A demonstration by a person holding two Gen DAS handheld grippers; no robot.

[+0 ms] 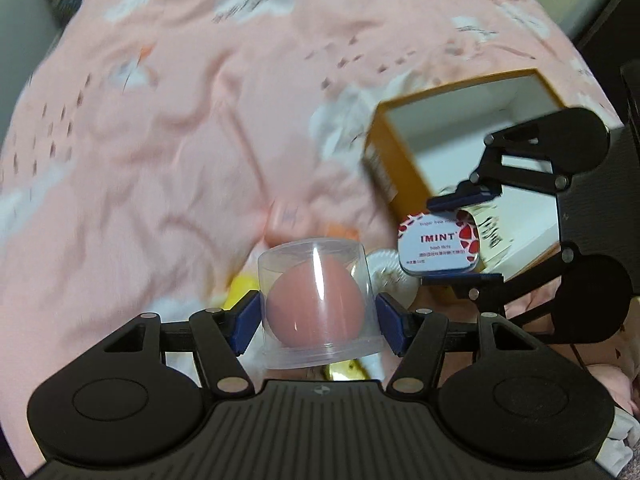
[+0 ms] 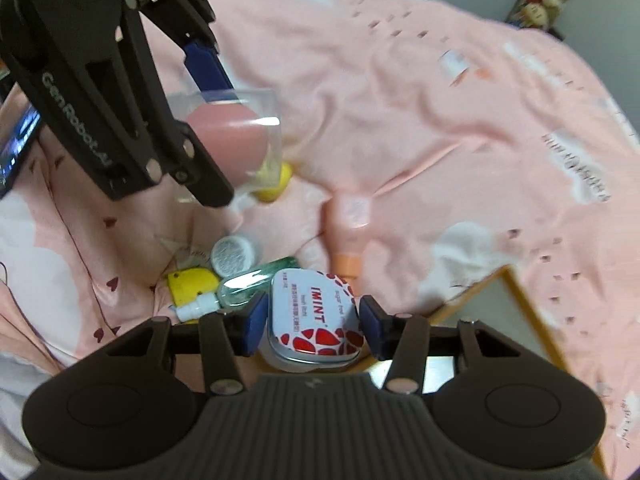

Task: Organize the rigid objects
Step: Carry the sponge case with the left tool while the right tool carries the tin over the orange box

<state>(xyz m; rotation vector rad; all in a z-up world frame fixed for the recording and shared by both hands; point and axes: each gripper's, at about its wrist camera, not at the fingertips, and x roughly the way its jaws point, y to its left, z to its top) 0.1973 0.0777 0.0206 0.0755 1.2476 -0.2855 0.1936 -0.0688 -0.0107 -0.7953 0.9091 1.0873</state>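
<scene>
A clear plastic case with a pink egg-shaped sponge inside sits between the blue pads of my left gripper, which is shut on it above the pink bedsheet. In the right wrist view the same case shows at upper left, clamped in the left gripper. My right gripper is shut on a white mint tin with red petal print, held by its long sides. From the left wrist view the tin hangs in the right gripper in front of an orange-rimmed box with a white inside.
Loose items lie on the sheet below: a yellow ball, a white round cap, a yellow piece, a clear spray bottle and a pink tube with an orange cap. The box corner lies at lower right. A lit screen sits at the left edge.
</scene>
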